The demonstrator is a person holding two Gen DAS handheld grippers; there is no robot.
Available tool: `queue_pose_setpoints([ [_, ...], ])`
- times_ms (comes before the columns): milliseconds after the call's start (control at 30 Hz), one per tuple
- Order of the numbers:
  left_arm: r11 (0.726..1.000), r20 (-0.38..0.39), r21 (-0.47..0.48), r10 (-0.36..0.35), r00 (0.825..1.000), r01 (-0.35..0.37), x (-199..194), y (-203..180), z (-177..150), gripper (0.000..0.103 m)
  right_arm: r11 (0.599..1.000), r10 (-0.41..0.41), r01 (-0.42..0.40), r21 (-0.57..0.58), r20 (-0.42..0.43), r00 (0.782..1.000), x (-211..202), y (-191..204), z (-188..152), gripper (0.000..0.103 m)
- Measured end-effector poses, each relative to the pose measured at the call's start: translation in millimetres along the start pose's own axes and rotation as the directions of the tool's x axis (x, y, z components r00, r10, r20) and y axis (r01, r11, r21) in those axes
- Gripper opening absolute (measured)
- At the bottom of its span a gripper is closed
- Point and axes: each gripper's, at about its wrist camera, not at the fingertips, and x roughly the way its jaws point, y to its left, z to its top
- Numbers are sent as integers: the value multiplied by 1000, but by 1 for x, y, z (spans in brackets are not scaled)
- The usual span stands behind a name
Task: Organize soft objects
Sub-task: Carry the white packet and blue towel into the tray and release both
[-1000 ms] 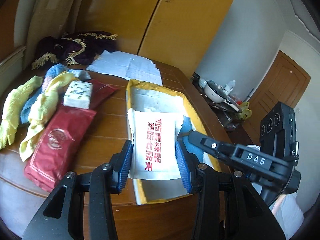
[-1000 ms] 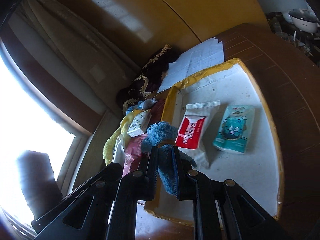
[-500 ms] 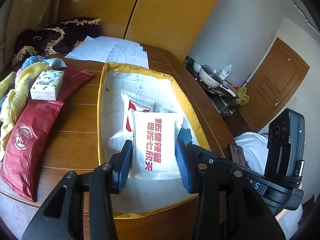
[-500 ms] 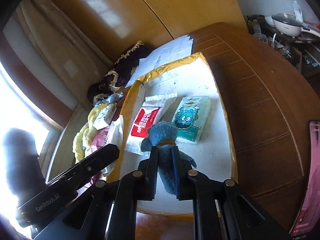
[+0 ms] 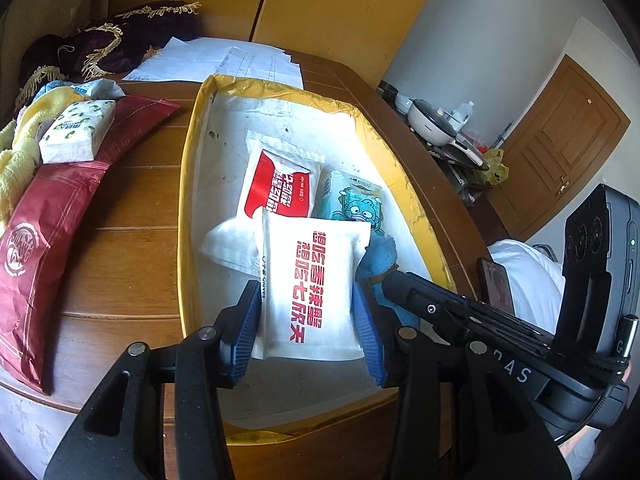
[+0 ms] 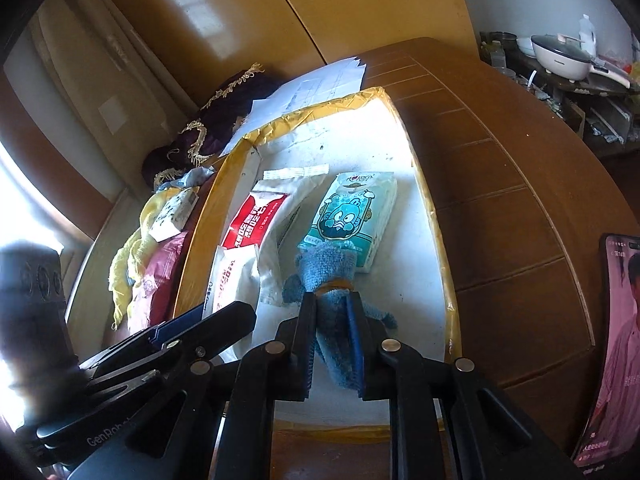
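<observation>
Left gripper (image 5: 308, 320) clamped on a flat white packet with red lettering (image 5: 310, 288), held over the near end of the shallow white tray with yellow taped rim (image 5: 186, 184). Right gripper (image 6: 332, 340) pinching a rolled blue terry cloth (image 6: 330, 272) just right of it, touching the teal cartoon tissue pack (image 6: 352, 216). Red-and-white pouch (image 5: 284, 188) lies mid-tray.

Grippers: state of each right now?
Left gripper: shut on the white packet, over the tray.
Right gripper: shut on the blue cloth.
</observation>
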Motion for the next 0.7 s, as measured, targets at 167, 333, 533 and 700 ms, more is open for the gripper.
queue_pose_setpoints([
  [167,998,7,-10,-55,998,55,-5,3,0,59,1000,2,-2,13,20,1000,-6,-1,2,20],
  [333,991,58,-53,-118,991,121,-17,11,1,73,999,39,-41,23,61,997,-17,4,4,28],
  [533,985,108,-56,-158,981,165,-31,17,1,73,997,72,-73,0,107,992,-26,16,6,37],
  [700,981,149,-64,-171,974,182,-42,24,1,73,994,109,-109,-10,130,986,-29,23,6,53],
])
